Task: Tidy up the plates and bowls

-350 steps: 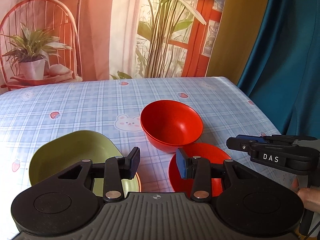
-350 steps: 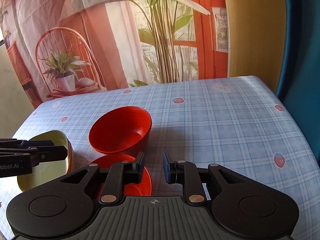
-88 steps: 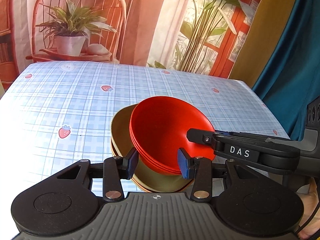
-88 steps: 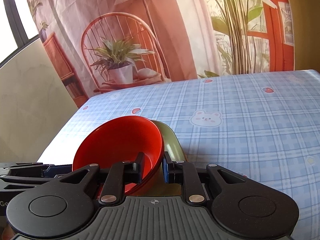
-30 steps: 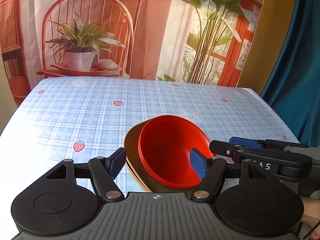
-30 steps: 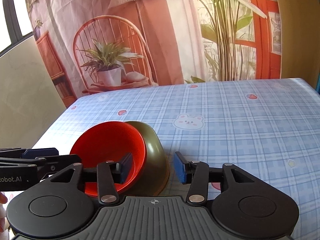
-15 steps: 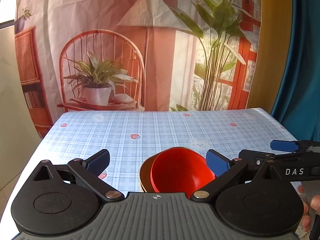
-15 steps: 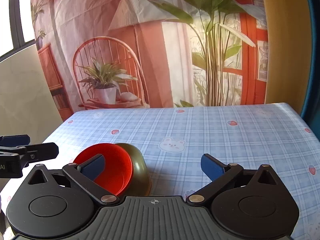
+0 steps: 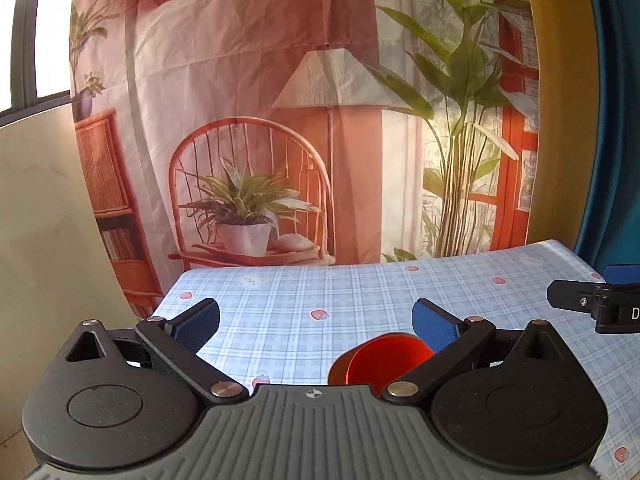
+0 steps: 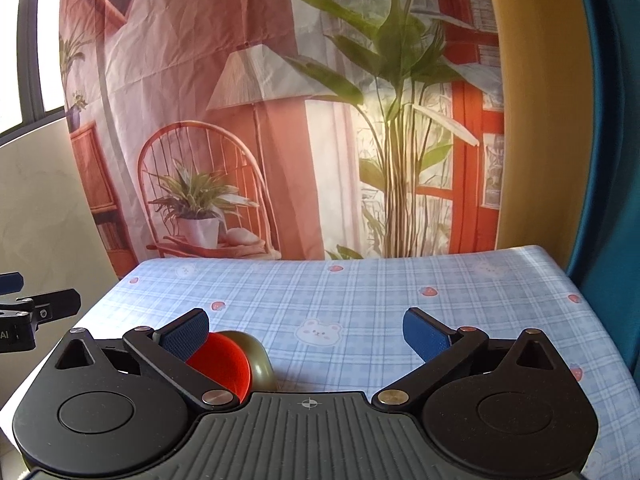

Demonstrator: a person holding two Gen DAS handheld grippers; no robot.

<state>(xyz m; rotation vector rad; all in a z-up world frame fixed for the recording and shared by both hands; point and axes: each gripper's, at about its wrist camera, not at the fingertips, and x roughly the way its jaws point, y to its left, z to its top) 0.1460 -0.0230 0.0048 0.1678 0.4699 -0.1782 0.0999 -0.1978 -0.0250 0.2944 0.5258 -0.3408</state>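
tablecloth (image 10: 360,292) open; only stacked bowls (image 10: 224,364) obstruct.

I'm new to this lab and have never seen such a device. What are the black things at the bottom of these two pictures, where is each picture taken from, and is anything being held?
Each picture comes from a fisheye camera mounted on a handheld two-finger gripper; a person carries one in each hand. The black shape at the bottom is the gripper's own body, with two arms ending in blue pads.

One picture looks along the left gripper, the other along the right gripper. Each also glimpses the other gripper at its edge.

Below lies a table with a blue checked cloth printed with strawberries and bears. On it sits a stack: a glossy red bowl nested in an olive-green dish; what is beneath is hidden.

Nothing is held. Both pairs of jaws have just been opening and now stand wide, with only air between the pads.
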